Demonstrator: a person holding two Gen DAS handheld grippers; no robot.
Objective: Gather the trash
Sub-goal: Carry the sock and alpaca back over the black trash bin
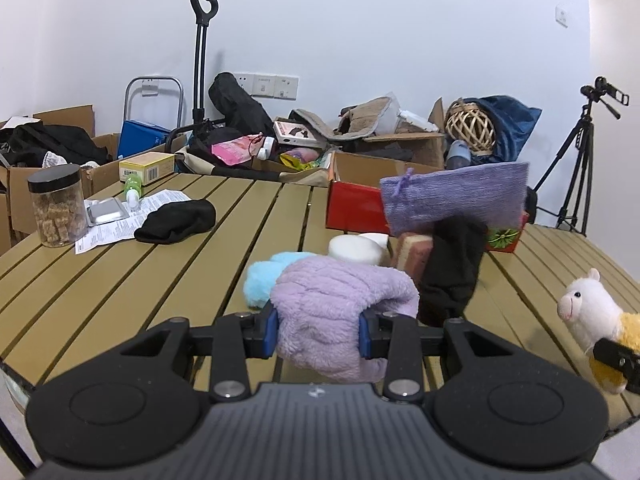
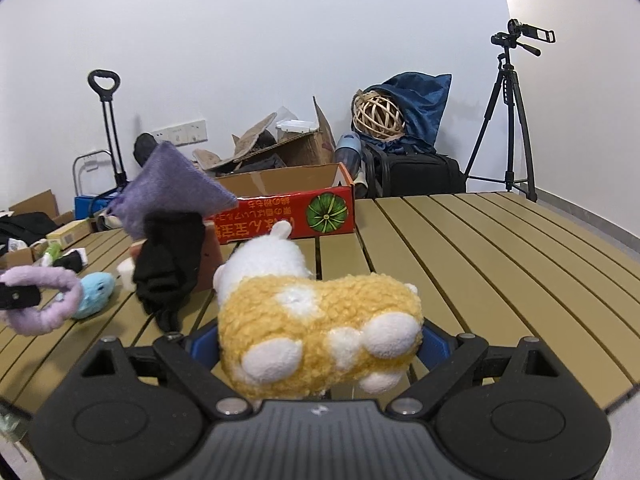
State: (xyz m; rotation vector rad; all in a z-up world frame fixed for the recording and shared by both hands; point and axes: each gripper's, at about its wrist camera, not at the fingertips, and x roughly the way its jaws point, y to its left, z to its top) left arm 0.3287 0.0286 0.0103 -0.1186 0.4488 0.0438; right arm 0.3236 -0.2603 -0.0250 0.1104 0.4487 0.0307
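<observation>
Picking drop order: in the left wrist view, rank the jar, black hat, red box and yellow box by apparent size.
1. red box, partly hidden
2. black hat and jar look alike
3. yellow box, though it sits farther back

A red box (image 2: 280,216) at the far edge of the surface (image 2: 480,248) carries yellow East Asian characters that appear upside down, too distorted to read, beside a round green pumpkin-like emblem. A printed paper sheet (image 1: 116,224) and a yellow carton (image 1: 146,166) with a barcode-like label carry print too small to read. No other text is legible.
</observation>
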